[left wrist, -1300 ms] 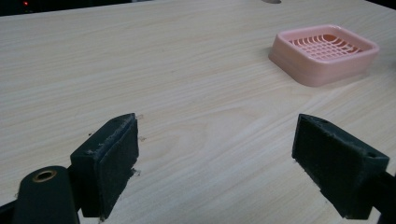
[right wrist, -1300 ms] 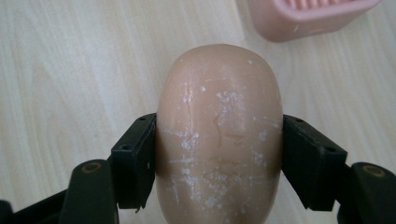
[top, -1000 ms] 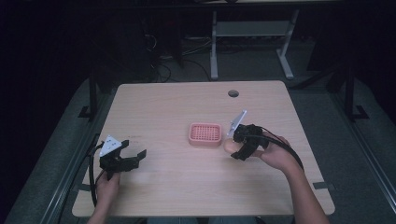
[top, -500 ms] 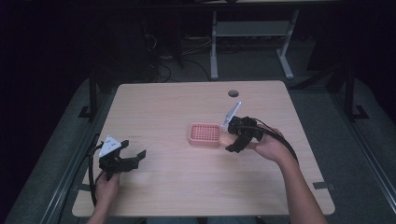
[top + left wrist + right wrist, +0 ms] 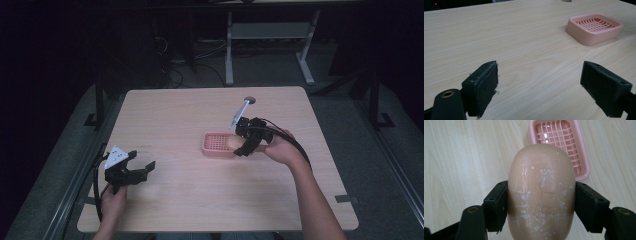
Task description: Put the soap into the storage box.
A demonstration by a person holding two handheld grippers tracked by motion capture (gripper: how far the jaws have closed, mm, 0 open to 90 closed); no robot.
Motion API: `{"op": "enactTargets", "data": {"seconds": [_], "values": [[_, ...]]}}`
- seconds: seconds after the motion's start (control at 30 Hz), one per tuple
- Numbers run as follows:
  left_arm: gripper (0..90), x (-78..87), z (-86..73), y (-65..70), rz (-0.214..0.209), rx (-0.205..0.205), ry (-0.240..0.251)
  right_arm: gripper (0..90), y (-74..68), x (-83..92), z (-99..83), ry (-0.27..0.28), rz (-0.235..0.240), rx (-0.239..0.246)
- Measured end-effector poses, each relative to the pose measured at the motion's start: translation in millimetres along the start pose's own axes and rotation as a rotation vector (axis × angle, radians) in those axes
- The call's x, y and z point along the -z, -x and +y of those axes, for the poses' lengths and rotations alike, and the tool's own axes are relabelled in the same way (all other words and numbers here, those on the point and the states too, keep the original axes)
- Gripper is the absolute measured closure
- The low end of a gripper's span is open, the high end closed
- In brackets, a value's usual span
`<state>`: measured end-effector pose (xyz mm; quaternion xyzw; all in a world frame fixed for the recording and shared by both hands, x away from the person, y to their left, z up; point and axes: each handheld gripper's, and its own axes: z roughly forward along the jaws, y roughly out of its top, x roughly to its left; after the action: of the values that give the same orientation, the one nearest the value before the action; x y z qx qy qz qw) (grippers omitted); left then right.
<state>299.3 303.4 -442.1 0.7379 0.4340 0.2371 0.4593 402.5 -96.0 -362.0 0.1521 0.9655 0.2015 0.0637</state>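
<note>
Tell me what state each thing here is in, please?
Left hand-held gripper: open, holding nothing, low over the table.
Right hand-held gripper: shut on the soap bar.
Soap bar: gripped, raised at the dish's edge.
Pink soap dish: empty, upright on the table.

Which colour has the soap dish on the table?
The soap dish is pink, clearest in the left gripper view.

A peach-coloured oval bar of soap, flecked with white crumbs, is showing between matte black jaws beside a pale pink plastic soap dish with a white-looking grid floor, all lying against the light wooden table with fine tan grain.
</note>
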Motion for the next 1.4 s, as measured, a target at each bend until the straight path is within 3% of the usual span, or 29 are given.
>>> {"op": "enactTargets", "data": {"seconds": [0.73,1.4], "values": [[14.3,-0.4,0.0,0.3,-0.003,-0.001,0.0,32.2,12.3,-8.0,27.7,-0.021,0.008,0.032],[14.3,0.0,0.2,0.0,-0.004,0.001,-0.001,32.1,22.2,-37.0,36.0,-0.064,0.041,0.006]]}}
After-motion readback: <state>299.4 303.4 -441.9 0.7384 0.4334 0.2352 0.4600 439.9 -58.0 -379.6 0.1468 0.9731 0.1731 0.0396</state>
